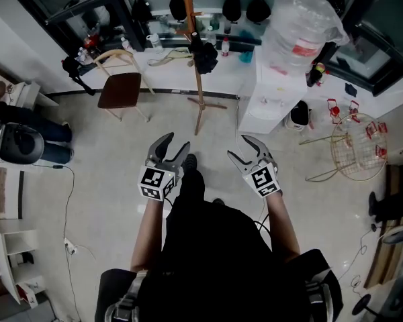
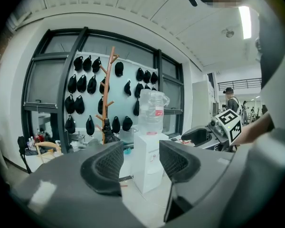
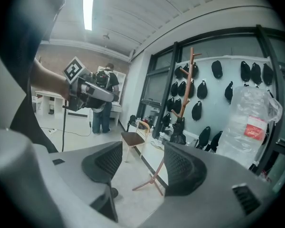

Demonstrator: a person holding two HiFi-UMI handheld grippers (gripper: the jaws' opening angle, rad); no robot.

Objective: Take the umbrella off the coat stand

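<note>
The left tongs point(image 1: 172, 147) and right tongs point(image 1: 245, 149) are both released and empty. The black umbrella point(image 1: 205, 54) hangs upright on the coat stand point(image 1: 199, 92), far ahead between them, neither hand clearly nearer.

The person holds the left hand-held gripper point(image 1: 174, 143) and the right hand-held gripper point(image 1: 239, 147) side by side above the pale floor point(image 1: 107, 173), jaws apart with nothing between them. Well ahead stands the wooden coat stand point(image 1: 199, 92), with a black umbrella point(image 1: 205, 54) hanging on it, between a chair point(image 1: 121, 89) and a water dispenser point(image 1: 274, 102).
</note>
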